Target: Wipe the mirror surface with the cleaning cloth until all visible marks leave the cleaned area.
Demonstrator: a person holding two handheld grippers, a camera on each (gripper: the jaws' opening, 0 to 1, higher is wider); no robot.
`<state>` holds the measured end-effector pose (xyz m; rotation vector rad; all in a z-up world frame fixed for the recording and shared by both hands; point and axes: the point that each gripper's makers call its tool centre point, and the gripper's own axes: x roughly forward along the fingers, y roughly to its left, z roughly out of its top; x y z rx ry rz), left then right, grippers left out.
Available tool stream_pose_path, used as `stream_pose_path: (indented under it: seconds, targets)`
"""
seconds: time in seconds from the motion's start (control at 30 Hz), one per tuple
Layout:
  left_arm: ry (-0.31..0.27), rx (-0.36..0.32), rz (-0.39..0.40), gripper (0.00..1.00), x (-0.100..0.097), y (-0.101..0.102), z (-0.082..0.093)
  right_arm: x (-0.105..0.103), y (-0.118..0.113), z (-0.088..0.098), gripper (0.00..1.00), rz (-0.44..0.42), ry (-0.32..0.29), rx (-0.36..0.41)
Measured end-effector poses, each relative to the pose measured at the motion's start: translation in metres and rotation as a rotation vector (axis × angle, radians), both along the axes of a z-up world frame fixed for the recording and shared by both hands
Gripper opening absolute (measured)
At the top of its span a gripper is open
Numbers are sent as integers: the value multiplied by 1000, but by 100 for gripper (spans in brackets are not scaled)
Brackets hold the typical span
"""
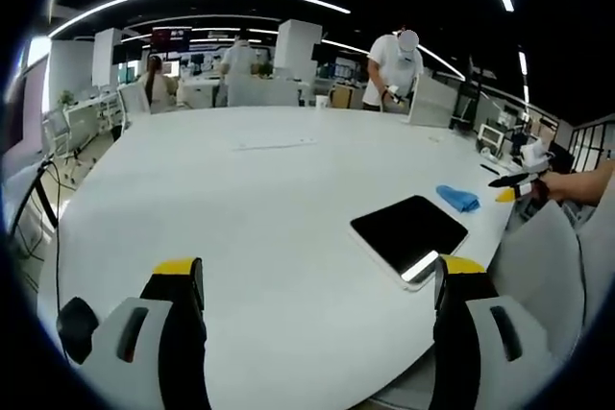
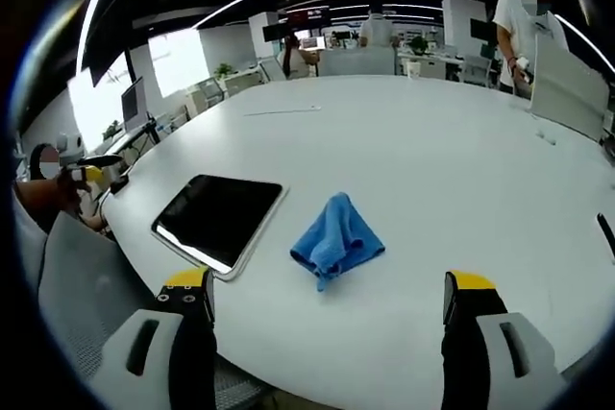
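Note:
A dark rectangular mirror (image 1: 409, 230) (image 2: 218, 218) with a pale frame lies flat on the white table (image 1: 259, 199) (image 2: 432, 160) near its edge. A crumpled blue cleaning cloth (image 2: 336, 238) (image 1: 458, 198) sits beside it, apart from it. My left gripper (image 1: 322, 280) is open, its jaws wide over the table, with the mirror ahead on the right. My right gripper (image 2: 327, 297) is open, hovering just short of the cloth. In the left gripper view the right gripper (image 1: 514, 187) comes in from the right, held by a hand. In the right gripper view the left gripper (image 2: 91, 172) shows at far left.
A grey chair back (image 2: 82, 280) (image 1: 548, 266) stands at the table edge near the mirror. Several people stand at desks beyond the table. A thin strip of paper (image 1: 274, 145) (image 2: 283, 110) lies far across the tabletop. A dark cable (image 1: 48, 199) hangs at the left.

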<state>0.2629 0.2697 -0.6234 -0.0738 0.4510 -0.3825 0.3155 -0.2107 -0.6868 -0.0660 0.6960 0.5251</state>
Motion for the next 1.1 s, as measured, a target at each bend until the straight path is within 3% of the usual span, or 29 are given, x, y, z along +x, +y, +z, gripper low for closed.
stream_pose_path:
  seconds: [0.2, 0.5, 0.77, 1.1]
  targets:
    - [-3, 26, 7, 99, -3, -2, -6, -2, 2, -1, 98, 9, 4, 5]
    - [4, 2, -6, 99, 8, -1, -5, 4, 0, -4, 98, -14, 8, 13]
    - [24, 16, -10, 99, 12, 1, -14, 9, 6, -5, 98, 4, 16, -5]
    - [20, 20, -6, 99, 16, 7, -13, 16, 13, -4, 94, 32, 21, -29]
